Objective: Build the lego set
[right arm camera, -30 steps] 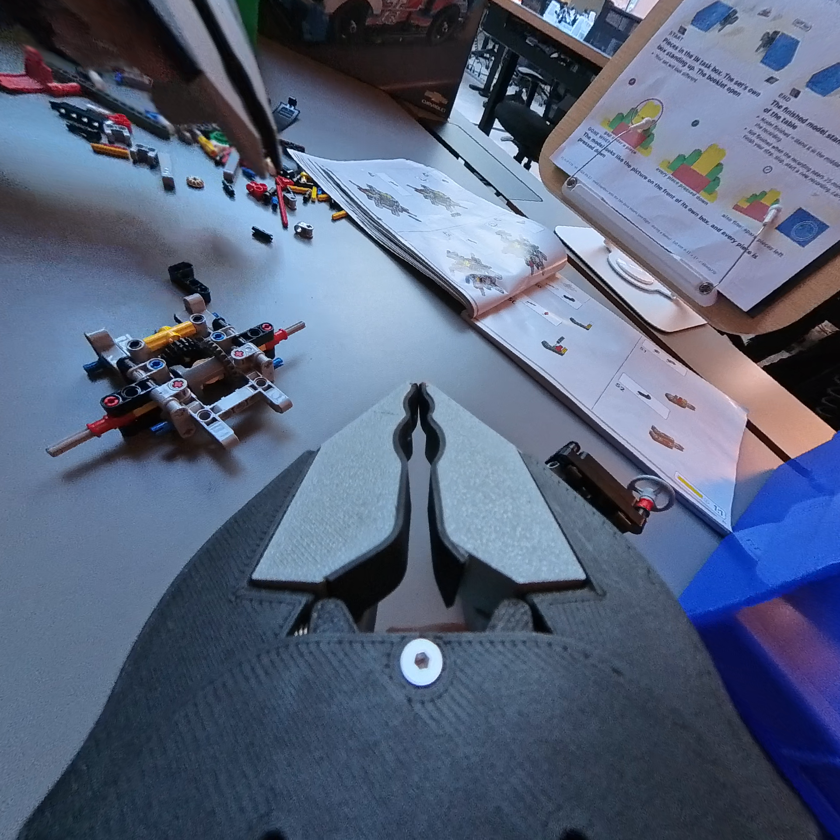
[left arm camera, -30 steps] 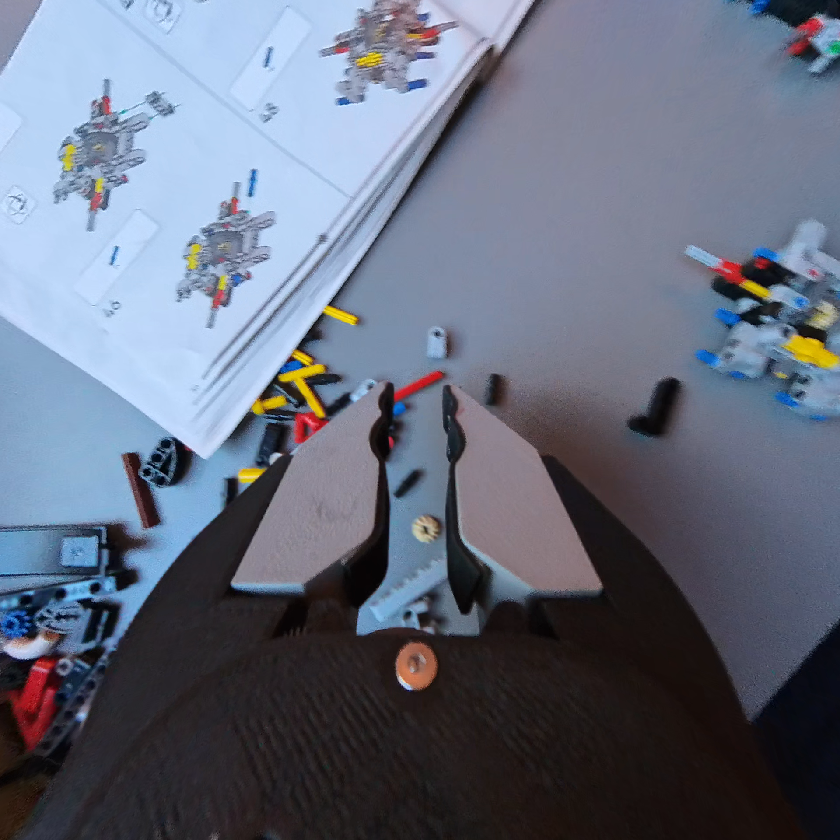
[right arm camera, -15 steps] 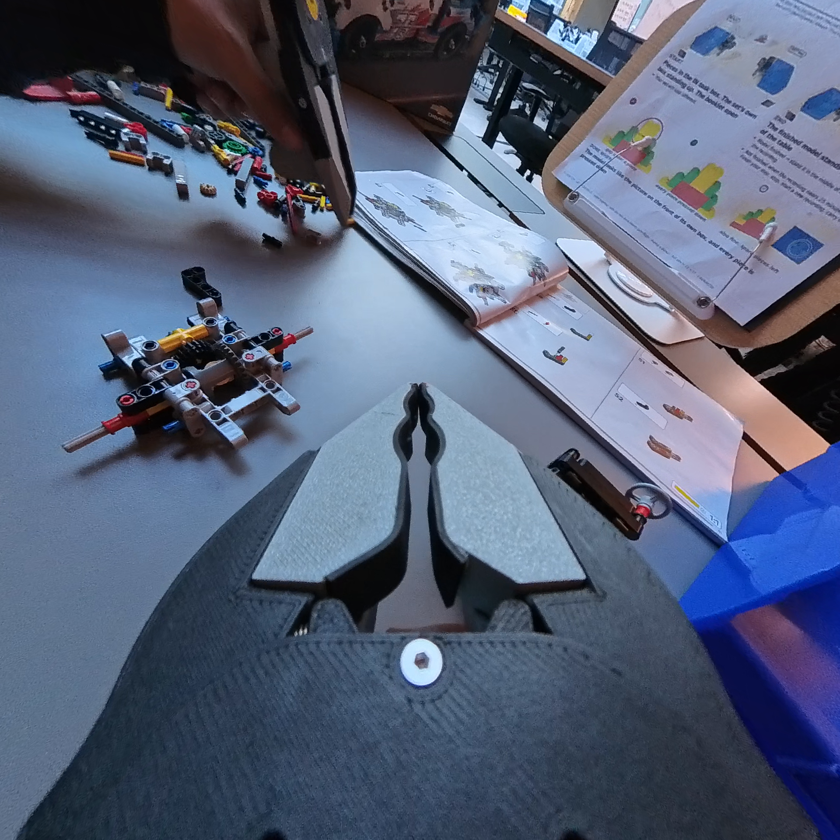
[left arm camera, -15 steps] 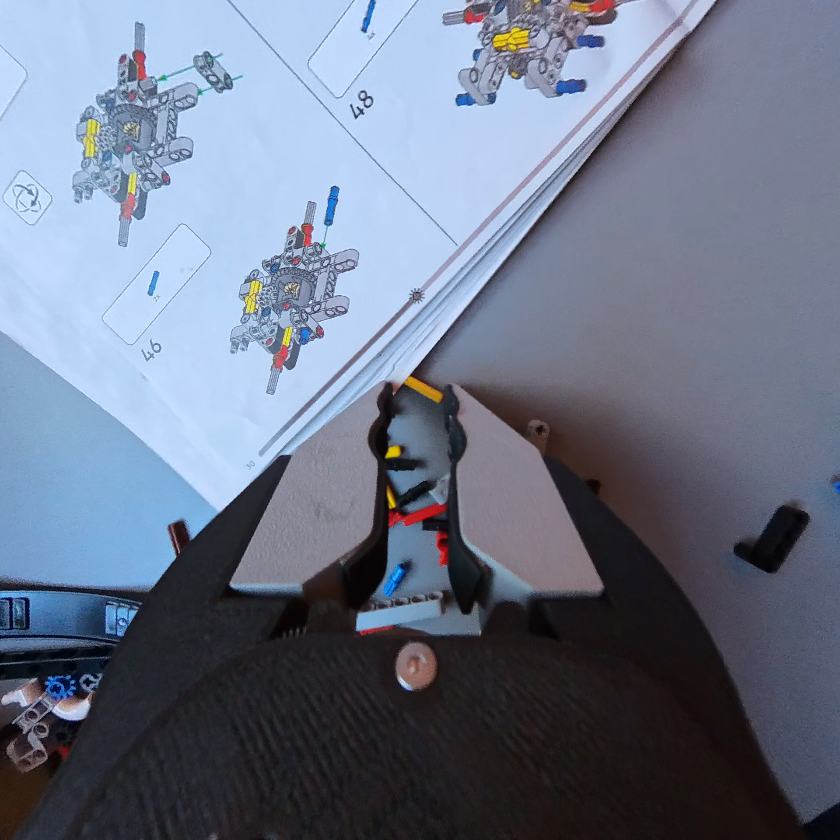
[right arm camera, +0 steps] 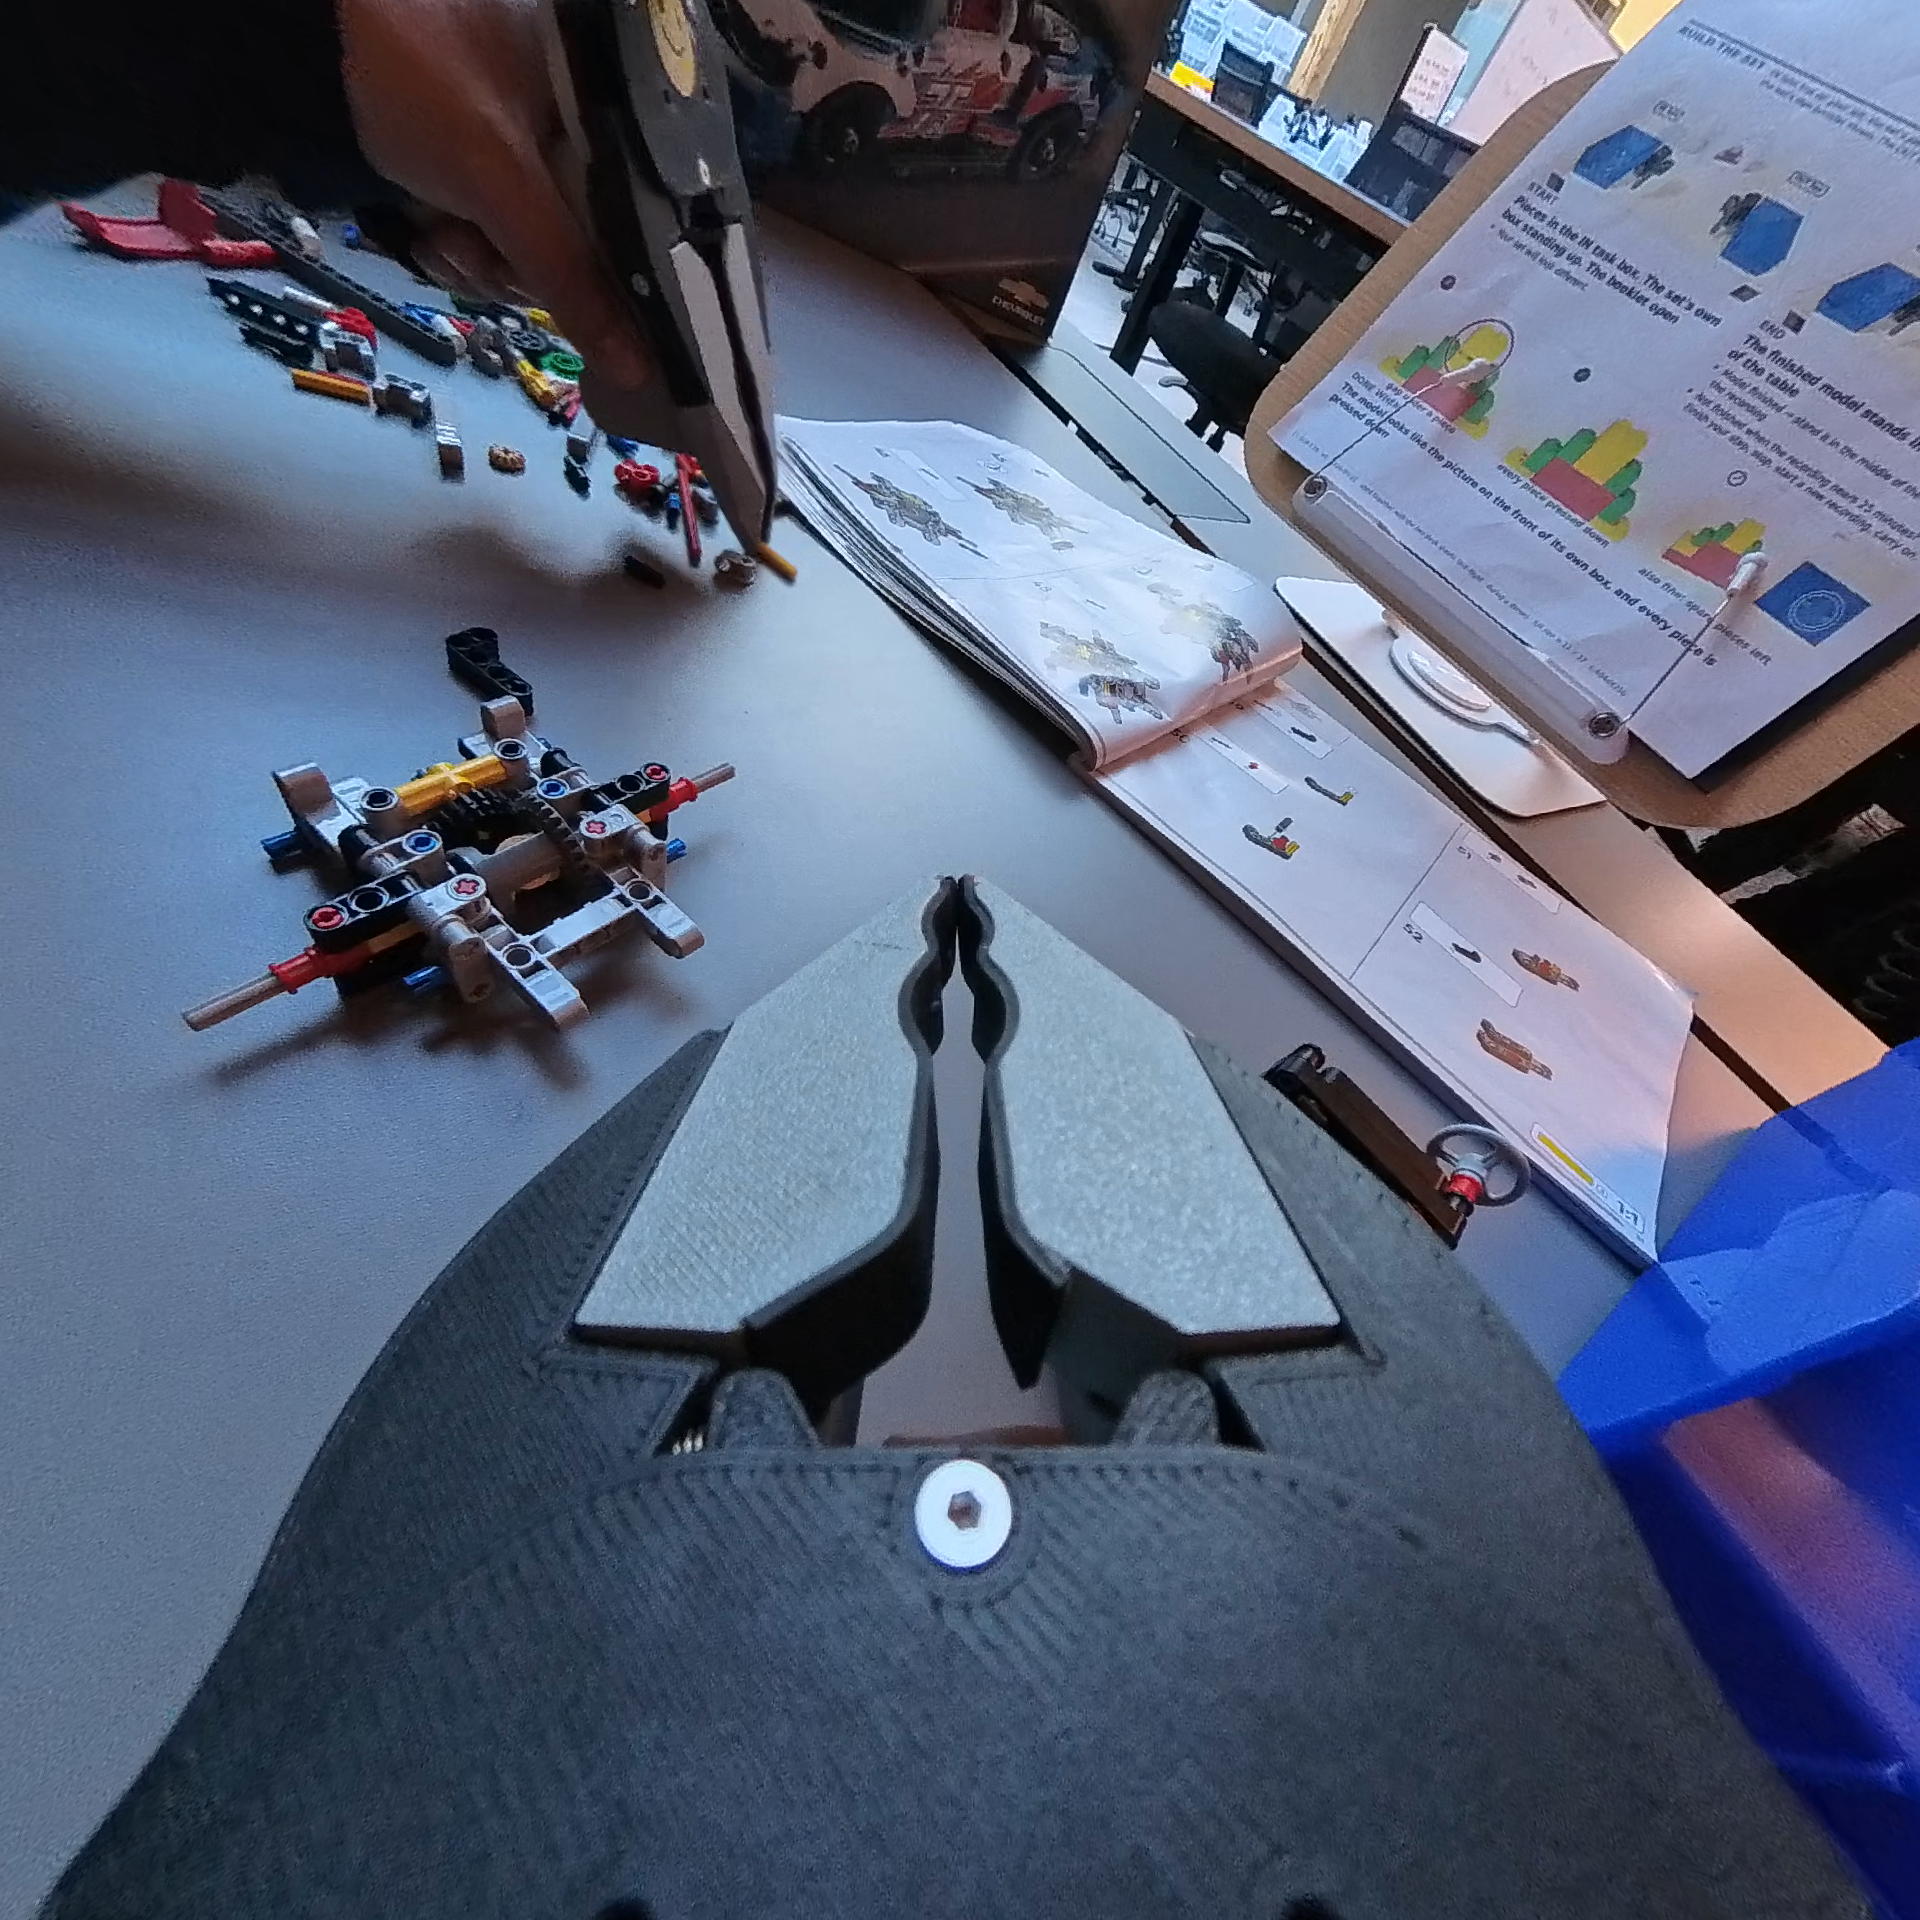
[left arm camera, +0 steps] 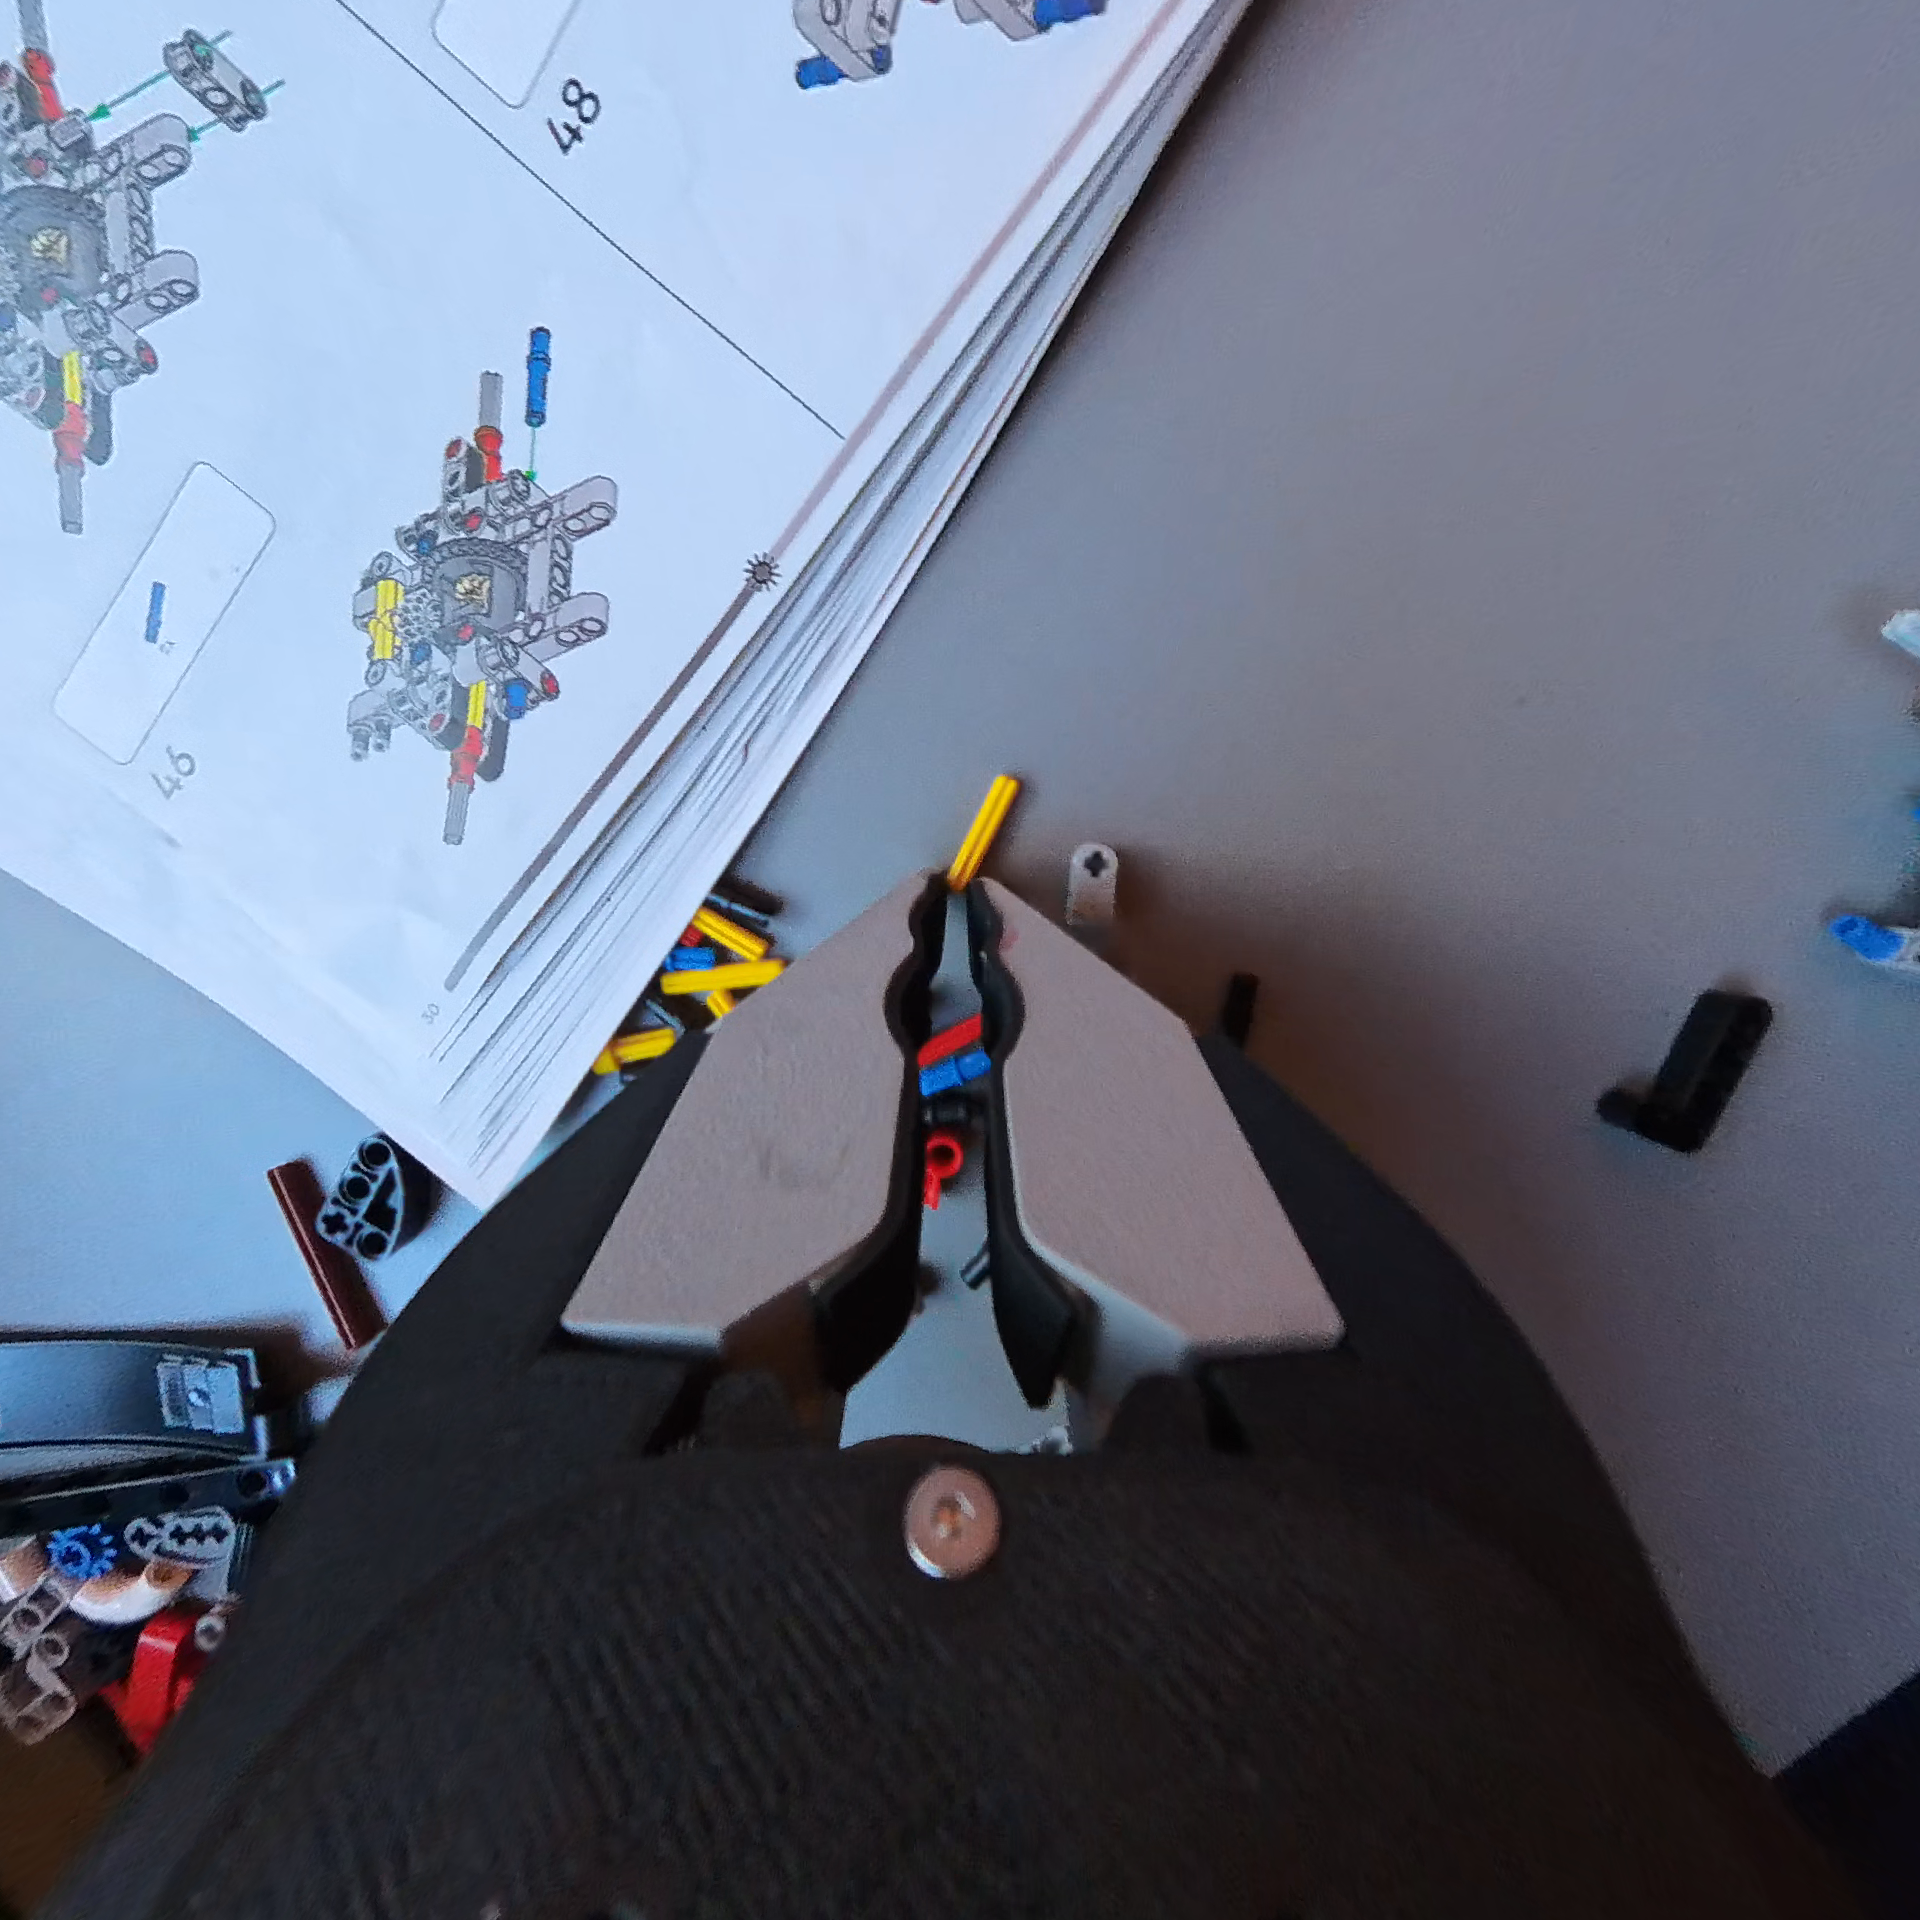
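Note:
My left gripper [left arm camera: 958, 888] is shut on one end of a yellow axle pin [left arm camera: 982, 831], which sticks out past the fingertips just above the grey table, beside the open instruction booklet [left arm camera: 416, 416]. The right wrist view shows that gripper [right arm camera: 756, 535] with the yellow pin [right arm camera: 777, 563] at its tip, over the scattered small parts. My right gripper [right arm camera: 956, 883] is shut with nothing between its pads, hovering over the table right of the partly built grey, black and yellow gear assembly [right arm camera: 468, 862].
Loose yellow, red and blue pins [left arm camera: 717, 966] lie by the booklet's edge. A small grey connector [left arm camera: 1091, 883] and a black bent beam [left arm camera: 1694, 1070] lie right of the left gripper. A blue bin [right arm camera: 1787, 1351] stands at the right. A sheet on a stand [right arm camera: 1621, 364] stands behind the booklet [right arm camera: 1039, 561]. Across from one pair of fingers to the other is roughly 25 cm.
My left gripper moved forward over the pile of small parts, then shut on the yellow pin. My right gripper stayed still and shut.

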